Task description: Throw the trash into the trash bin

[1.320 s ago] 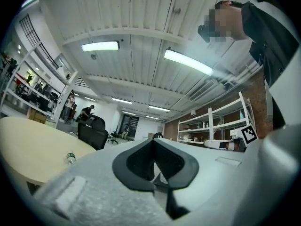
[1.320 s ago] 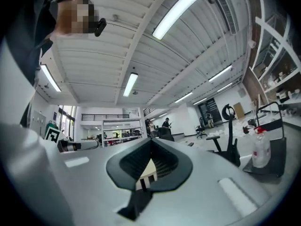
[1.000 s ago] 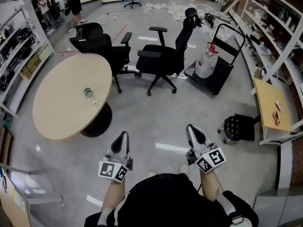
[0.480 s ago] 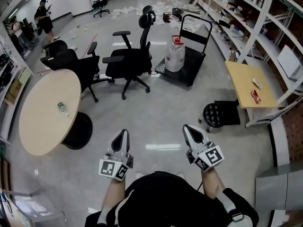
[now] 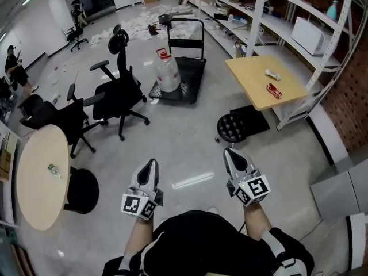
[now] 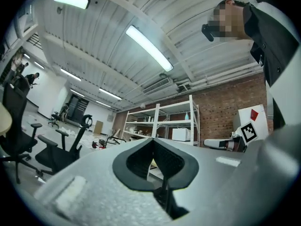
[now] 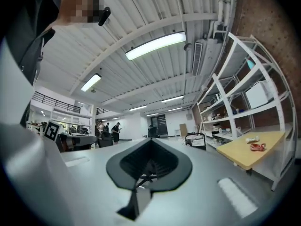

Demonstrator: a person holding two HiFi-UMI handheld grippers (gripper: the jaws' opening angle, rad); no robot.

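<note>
Since a second ago the whole view has swung right. The round beige table (image 5: 34, 183) with the small clear bottle (image 5: 54, 170) has slid out to the left edge. The square light-wood table (image 5: 253, 73) has come in from the right edge to the far right. Both tools sit in the same spot in front of the person, though.

Fingers: the left gripper (image 5: 148, 167) is clamped fully together with nothing in it, its black pads (image 6: 140, 160) meeting in a thin seam. Same deal for the right gripper (image 5: 234, 156), its ribbed pads (image 7: 137, 164) pressed together and empty.

Trash-wise, the crumpled red wrapper (image 5: 274, 90) and the small white wrapper (image 5: 272, 74) lie on that square table. They're well apart from both sets of fingers, far and to the right of the right gripper. A round black padded stool (image 5: 232, 128) sits on the floor between that gripper and the table.

Pose: both grippers are held out side by side just ahead of the person's body, bare forearms behind them. They point away about level, with the marker cubes at the near end.
</note>
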